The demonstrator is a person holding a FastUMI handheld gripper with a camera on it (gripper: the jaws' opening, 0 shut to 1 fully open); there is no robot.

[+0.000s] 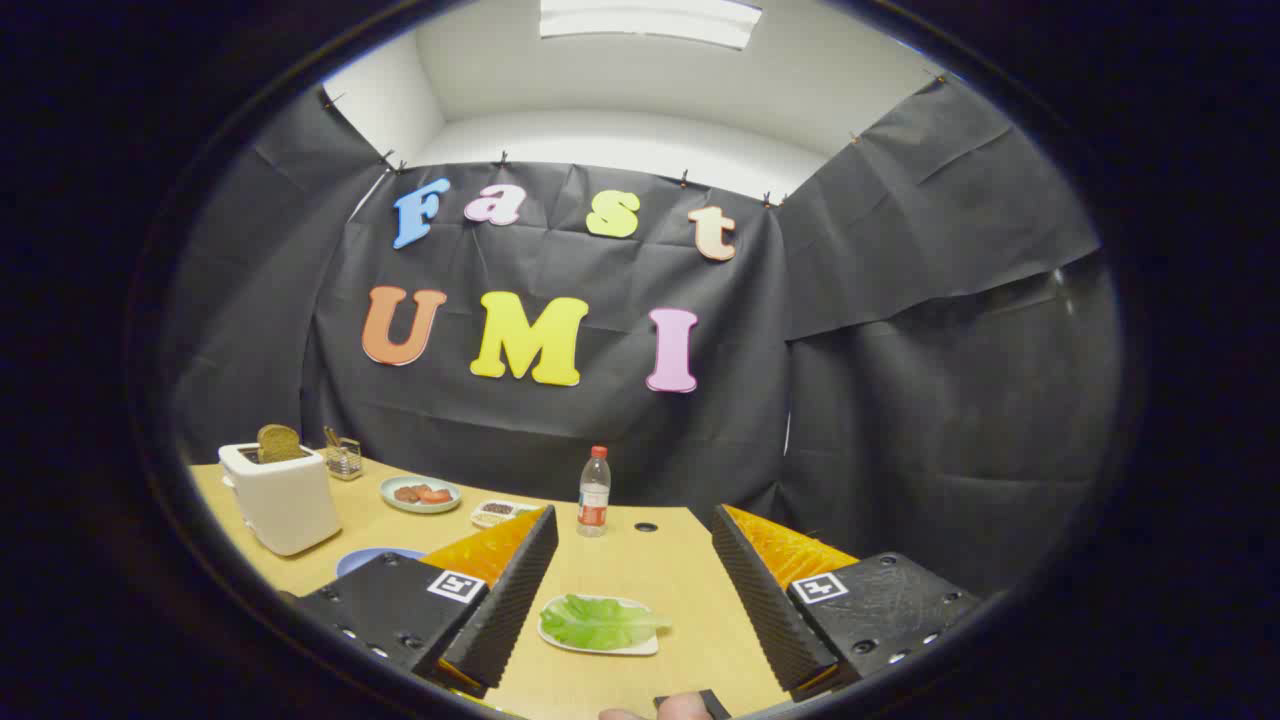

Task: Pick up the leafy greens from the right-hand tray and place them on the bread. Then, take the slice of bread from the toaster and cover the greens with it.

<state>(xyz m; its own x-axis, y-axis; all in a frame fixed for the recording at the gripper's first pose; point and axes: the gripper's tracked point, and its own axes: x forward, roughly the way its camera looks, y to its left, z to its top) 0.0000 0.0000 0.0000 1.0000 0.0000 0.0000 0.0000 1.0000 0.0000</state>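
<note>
- My claw (632, 560) is wide open and holds nothing.
- The green leaf (600, 621) lies on a small white tray (645, 647), low in the middle of the frame, between my fingers.
- I think it is light, soft and floppy and could tear, so I would pinch it gently at its thick middle.

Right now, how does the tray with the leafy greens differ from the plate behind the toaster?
The white tray looks roughly rectangular, while the plate is round and pale green. The tray holds one flat green leaf; the plate holds small reddish-brown pieces of food. The tray lies between the open gripper's fingers; the plate sits far beyond them, near the toaster. Both rest flat on the wooden table.
</note>
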